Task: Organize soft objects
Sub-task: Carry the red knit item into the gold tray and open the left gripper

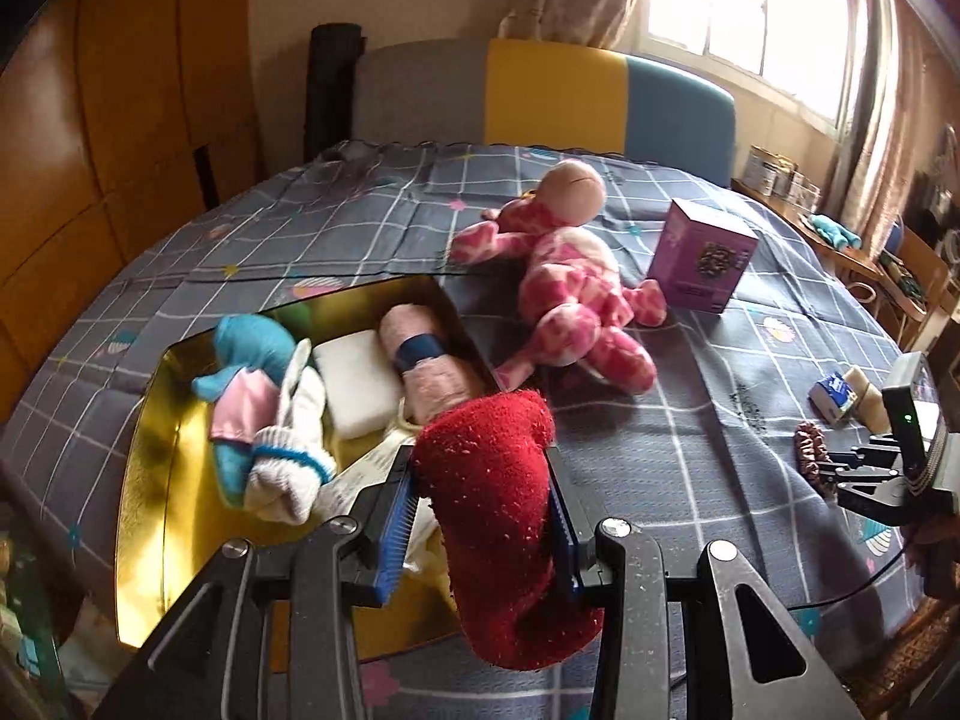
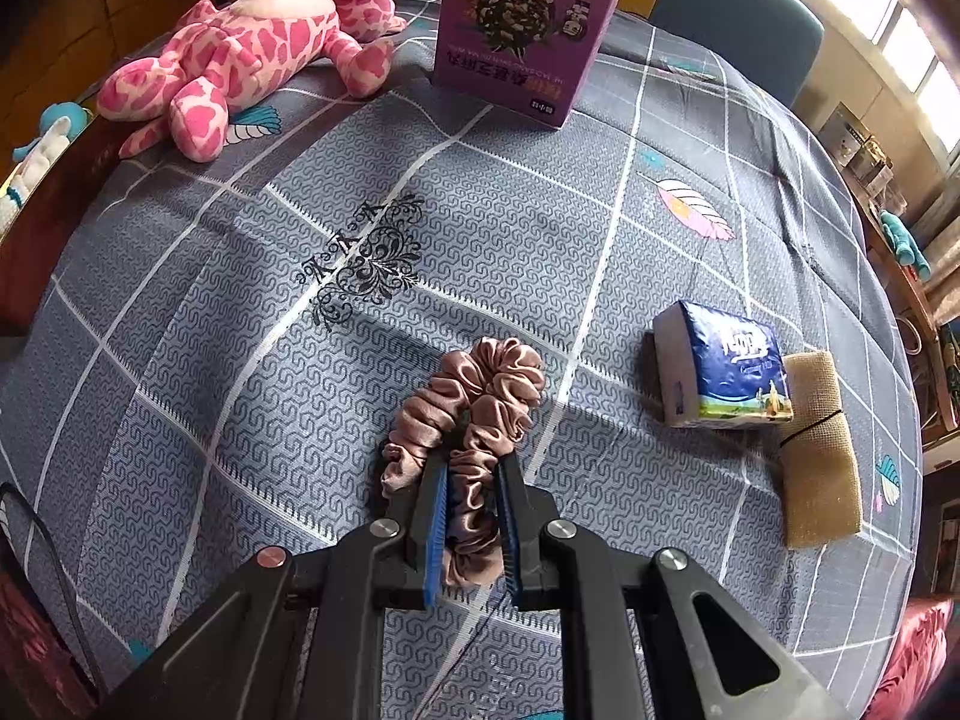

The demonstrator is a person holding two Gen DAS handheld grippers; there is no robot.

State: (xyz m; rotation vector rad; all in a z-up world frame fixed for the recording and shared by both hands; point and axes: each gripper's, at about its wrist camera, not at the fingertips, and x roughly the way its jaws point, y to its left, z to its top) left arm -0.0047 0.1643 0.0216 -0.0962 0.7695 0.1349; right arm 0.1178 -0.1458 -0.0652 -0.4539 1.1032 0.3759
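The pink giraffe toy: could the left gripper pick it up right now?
Probably not yet. The left gripper is shut on a red sock, so it is occupied, though the pink giraffe toy lies uncovered beside the gold tin.

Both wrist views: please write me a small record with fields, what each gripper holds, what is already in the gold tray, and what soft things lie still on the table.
left gripper: shut on red sock, beside the tray
right gripper: shut on brown scrunchie
gold tray: blue plush toy, white socks, white sponge, pink rolled towel
on tablecloth: pink giraffe plush, tissue pack, tan cloth
not soft: purple box, upright
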